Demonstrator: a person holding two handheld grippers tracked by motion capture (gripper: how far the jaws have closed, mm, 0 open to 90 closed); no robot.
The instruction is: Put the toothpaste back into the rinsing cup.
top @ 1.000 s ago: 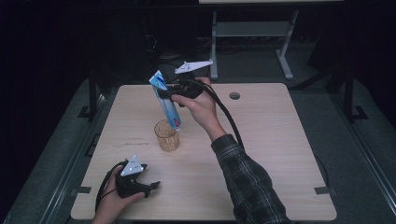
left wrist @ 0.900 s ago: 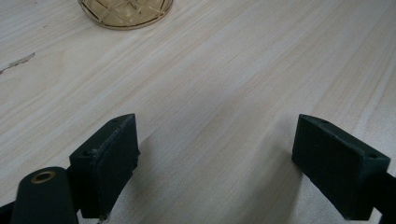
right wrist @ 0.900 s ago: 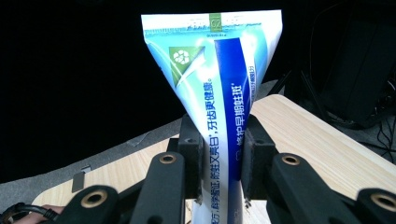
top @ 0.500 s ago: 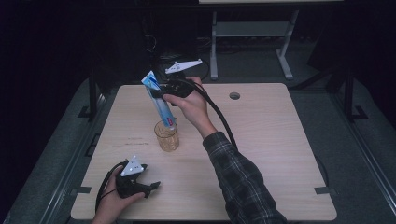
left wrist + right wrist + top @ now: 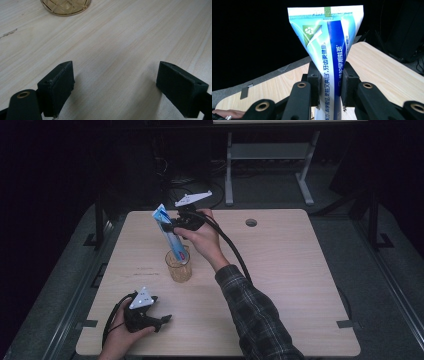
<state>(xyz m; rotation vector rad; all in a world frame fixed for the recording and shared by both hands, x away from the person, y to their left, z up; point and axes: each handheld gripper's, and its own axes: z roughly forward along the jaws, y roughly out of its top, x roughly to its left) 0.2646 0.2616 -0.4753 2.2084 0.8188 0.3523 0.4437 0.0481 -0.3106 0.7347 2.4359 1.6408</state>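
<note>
Clamping the toothpaste tube (image 5: 332,50), the right gripper's (image 5: 172,226) fingers have its cap entering the glass (image 5: 179,266) below, release pending.

Just a light wooden table (image 5: 300,270) with a round cable hole (image 5: 251,222), and a grey metal stand (image 5: 270,155) behind it.

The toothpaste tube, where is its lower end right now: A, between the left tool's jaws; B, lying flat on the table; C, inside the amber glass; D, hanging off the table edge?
C: the toothpaste tube, clamped in the right tool, slants down with its lower end inside the rim of the amber glass, while the left tool sits open on the table.
</note>
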